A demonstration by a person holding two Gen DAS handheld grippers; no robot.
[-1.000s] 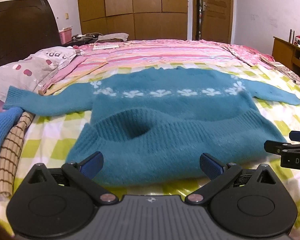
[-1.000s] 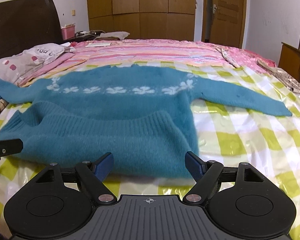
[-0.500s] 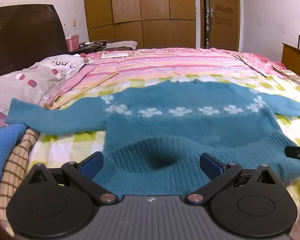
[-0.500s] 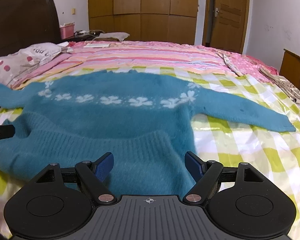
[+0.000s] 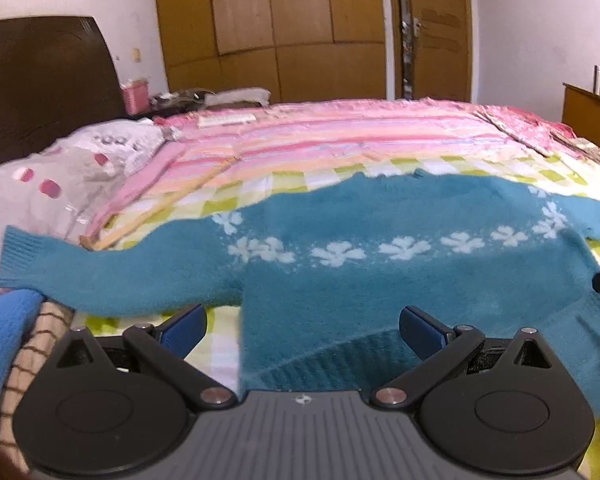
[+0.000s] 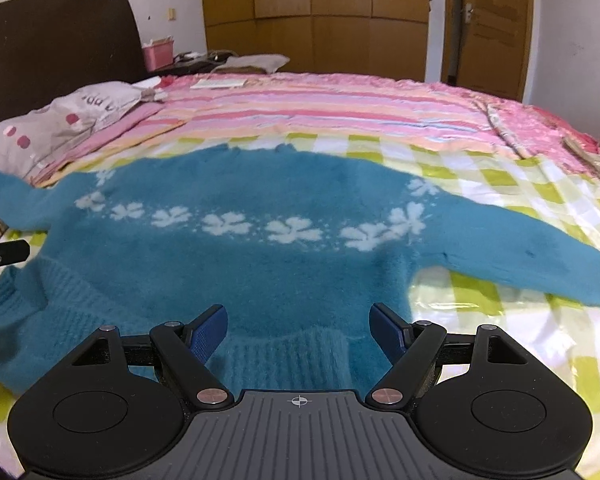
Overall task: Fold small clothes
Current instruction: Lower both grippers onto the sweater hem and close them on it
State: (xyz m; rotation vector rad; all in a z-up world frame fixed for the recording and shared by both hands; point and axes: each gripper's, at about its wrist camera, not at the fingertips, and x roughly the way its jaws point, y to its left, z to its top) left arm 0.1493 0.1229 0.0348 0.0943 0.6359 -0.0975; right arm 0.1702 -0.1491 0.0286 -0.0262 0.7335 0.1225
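Observation:
A teal knit sweater (image 5: 380, 280) with a band of white flowers lies spread on the bed, sleeves out to both sides; it also shows in the right wrist view (image 6: 260, 272). Its ribbed hem (image 6: 284, 356) is folded up toward the chest. My left gripper (image 5: 302, 330) is open and empty over the sweater's left side, just above the hem. My right gripper (image 6: 298, 330) is open and empty over the hem's right part. The tip of the left gripper shows at the left edge of the right wrist view (image 6: 4, 252).
The bed has a yellow-green checked sheet (image 6: 500, 184) and a pink striped quilt (image 5: 340, 140) behind. A pillow (image 5: 60, 172) and dark headboard (image 5: 40, 80) are at the left. A blue knit and a checked cloth (image 5: 16, 344) lie at the left edge.
Both grippers have moved forward and low over the sweater; the hem now lies under and between the fingers. Both stay open.

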